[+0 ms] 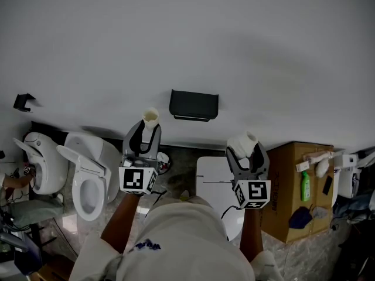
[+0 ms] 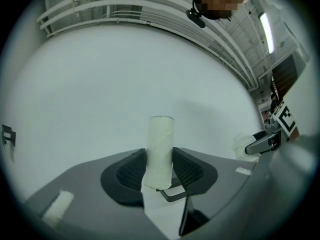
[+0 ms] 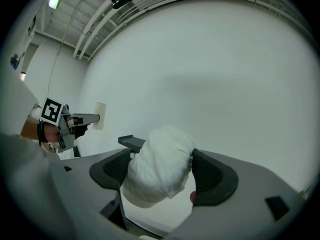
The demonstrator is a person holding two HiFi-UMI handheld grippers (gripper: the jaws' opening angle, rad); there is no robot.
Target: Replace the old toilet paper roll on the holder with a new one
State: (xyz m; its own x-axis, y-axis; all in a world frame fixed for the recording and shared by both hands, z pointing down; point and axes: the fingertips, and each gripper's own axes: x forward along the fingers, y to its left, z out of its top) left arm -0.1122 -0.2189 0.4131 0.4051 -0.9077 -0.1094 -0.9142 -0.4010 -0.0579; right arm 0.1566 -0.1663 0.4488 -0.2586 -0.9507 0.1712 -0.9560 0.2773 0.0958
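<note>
We stand before a large white wall (image 1: 187,40), with a toilet (image 1: 88,177) low at the left and a cardboard box (image 1: 293,186) at the right. On the wall, between our two arms and somewhat higher, hangs the black holder (image 1: 194,105); we see no roll on it. The right claw (image 1: 246,152) is pinching the new roll (image 3: 161,166), which is held up near the wall, below and to the right of the holder and not touching it. This roll is white, full and a little crumpled outside. We judge it light and soft, so it gives way under pressure. It is best taken across its round body, as now, with the core ends left free for the holder. The left claw (image 2: 160,171) is pressed on the old tube (image 2: 160,146), gripping its lower part, so that the tube stands upright above the pads, to the left of the holder. We judge the tube very light and easy to crush, being thin cardboard, so a gentle grip is enough. The old one seems already off; the new roll is not yet mounted.
</note>
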